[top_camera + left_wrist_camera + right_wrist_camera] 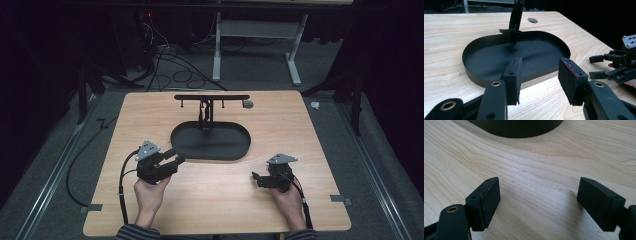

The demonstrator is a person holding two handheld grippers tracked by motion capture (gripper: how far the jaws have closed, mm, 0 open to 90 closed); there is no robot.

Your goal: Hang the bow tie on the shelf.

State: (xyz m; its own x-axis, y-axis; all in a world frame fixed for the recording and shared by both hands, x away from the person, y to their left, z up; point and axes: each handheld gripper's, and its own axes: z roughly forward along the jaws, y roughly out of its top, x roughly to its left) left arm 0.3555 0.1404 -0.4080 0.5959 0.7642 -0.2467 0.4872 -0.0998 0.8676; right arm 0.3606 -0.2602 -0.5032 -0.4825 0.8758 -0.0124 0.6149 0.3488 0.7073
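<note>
Resting on the counter in the high view, the black oval tray sits centred; left gripper at its near-left rim, right gripper apart, right. Left gripper view: fingers parted, holding nothing, just before the tray rim. Right gripper view: fingers wide apart, empty, over bare wood; tray edge beyond.

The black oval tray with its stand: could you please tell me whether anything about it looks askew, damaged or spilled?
Nothing stands out. The black oval metal tray lies flat on the light wooden table, empty, with no spill in it. Its black upright stand rises from the far rim, and the crossbar on top sits level. Both grippers are apart from it.
</note>
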